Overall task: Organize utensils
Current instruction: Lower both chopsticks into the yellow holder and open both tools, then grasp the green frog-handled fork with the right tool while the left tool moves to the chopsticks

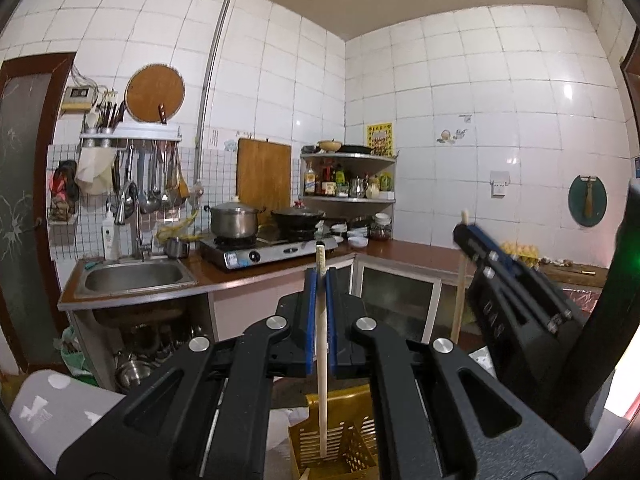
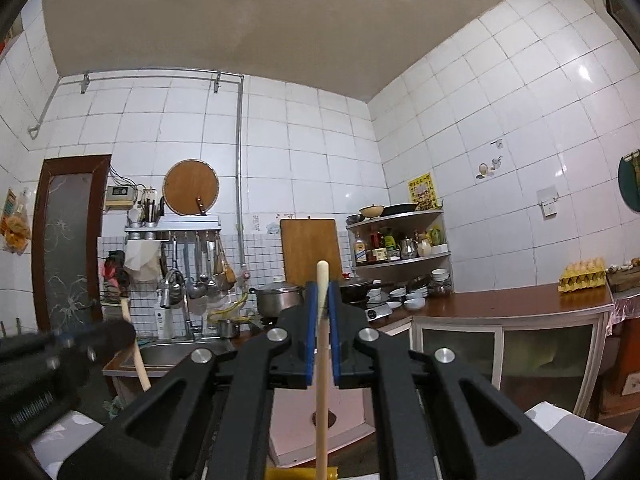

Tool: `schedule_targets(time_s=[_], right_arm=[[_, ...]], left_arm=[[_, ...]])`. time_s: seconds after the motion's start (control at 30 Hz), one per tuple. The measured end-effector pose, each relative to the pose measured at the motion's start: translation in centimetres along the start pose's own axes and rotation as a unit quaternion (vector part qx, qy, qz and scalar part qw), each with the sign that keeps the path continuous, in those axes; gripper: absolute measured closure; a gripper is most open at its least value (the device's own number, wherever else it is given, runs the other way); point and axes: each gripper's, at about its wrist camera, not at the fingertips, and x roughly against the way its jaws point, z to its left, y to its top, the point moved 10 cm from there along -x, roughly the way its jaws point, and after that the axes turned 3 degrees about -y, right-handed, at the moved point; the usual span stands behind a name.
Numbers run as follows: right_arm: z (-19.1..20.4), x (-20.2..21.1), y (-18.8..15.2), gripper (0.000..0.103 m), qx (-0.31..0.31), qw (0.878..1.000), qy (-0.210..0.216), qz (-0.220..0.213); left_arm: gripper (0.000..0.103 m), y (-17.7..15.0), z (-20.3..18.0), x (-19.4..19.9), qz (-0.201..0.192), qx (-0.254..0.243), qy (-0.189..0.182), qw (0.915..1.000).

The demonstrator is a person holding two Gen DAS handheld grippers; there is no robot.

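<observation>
My left gripper (image 1: 320,276) is shut on a pale wooden chopstick (image 1: 322,360) that stands upright between its blue pads. The stick's lower end hangs down into a yellow slotted utensil basket (image 1: 352,440) just below. My right gripper (image 2: 322,292) is shut on a second pale chopstick (image 2: 322,380), also upright, with a yellow basket rim (image 2: 280,473) at the bottom edge. In the left wrist view the right gripper (image 1: 466,232) appears at the right, raised, with its chopstick (image 1: 459,300) hanging below. In the right wrist view the left gripper (image 2: 120,332) shows blurred at the left.
A brown counter (image 1: 400,250) runs along the tiled walls with a steel sink (image 1: 132,278), a gas stove (image 1: 272,248) carrying a pot and a wok, and a corner shelf (image 1: 348,176) of bottles. Ladles hang on a wall rack (image 1: 132,136). An egg tray (image 2: 582,276) sits on the right counter.
</observation>
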Motion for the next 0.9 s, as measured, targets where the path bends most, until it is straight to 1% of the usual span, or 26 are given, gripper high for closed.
schedule_targets(time_s=[0.17, 0.33, 0.43, 0.5, 0.53, 0.57, 0.6, 0.67, 0.7, 0.73, 0.77, 0.8, 0.83, 0.87, 0.9], right_arm=[[-0.5, -0.7, -1.4, 0.097, 0.012, 1.0, -0.009, 0.003], [0.2, -0.4, -1.3, 0.097, 0.039, 0.999, -0.011, -0.001], [0.7, -0.5, -1.4, 0.097, 0.047, 0.999, -0.006, 0.008], [0.5, -0.6, -1.3, 0.096, 0.047, 0.999, -0.011, 0.017], [0.3, -0.7, -1.3, 0.096, 0.046, 0.999, -0.013, 0.025], [0.1, -0.8, -1.4, 0.096, 0.044, 0.998, -0.014, 0.032], [-0.2, -0.8, -1.3, 0.096, 0.041, 0.998, -0.016, 0.042], [-0.9, -0.5, -1.4, 0.096, 0.04, 0.997, -0.02, 0.058], [-1.3, -0.1, -1.4, 0.095, 0.044, 0.997, -0.024, 0.065], [-1.7, 0.2, -1.4, 0.092, 0.05, 0.996, -0.028, 0.074], [-2.1, 0.7, -1.4, 0.079, 0.053, 0.995, -0.03, 0.083], [-2.4, 1.0, -1.4, 0.057, 0.052, 0.994, -0.031, 0.089], [-2.9, 1.8, -1.3, 0.05, 0.049, 0.994, -0.032, 0.094], [-3.2, 2.3, -1.3, 0.048, 0.049, 0.993, -0.033, 0.098], [-3.6, 3.1, -1.5, 0.047, 0.055, 0.992, -0.036, 0.111]], left_arm=[[0.1, -2.2, 1.1, -1.9, 0.017, 0.011, 0.005, 0.9998], [0.099, -3.9, 2.0, -3.0, 0.036, 0.013, 0.011, 0.9992], [0.099, -4.6, 2.2, -3.3, 0.054, 0.014, 0.01, 0.9984], [0.098, -4.8, 2.6, -3.4, 0.063, 0.012, 0.013, 0.9979], [0.094, -4.9, 2.7, -3.4, 0.068, 0.011, 0.013, 0.9975], [0.088, -4.9, 2.9, -3.2, 0.071, 0.014, 0.014, 0.9973], [0.084, -4.8, 3.1, -3.0, 0.072, 0.018, 0.013, 0.9971], [0.066, -4.2, 3.8, -2.1, 0.07, 0.026, 0.016, 0.9971], [0.061, -3.8, 4.0, -1.5, 0.069, 0.029, 0.017, 0.9971], [0.053, -3.5, 4.2, -1.0, 0.068, 0.031, 0.017, 0.9971], [0.047, -3.2, 4.3, -0.4, 0.067, 0.033, 0.016, 0.9971], [0.045, -2.6, 4.6, 0.5, 0.064, 0.035, 0.017, 0.9972], [0.038, -2.1, 4.9, 1.5, 0.062, 0.033, 0.02, 0.9973], [0.03, -1.6, 5.1, 2.4, 0.061, 0.028, 0.023, 0.9975], [0.026, -1.3, 5.2, 3.1, 0.06, 0.023, 0.027, 0.9975]])
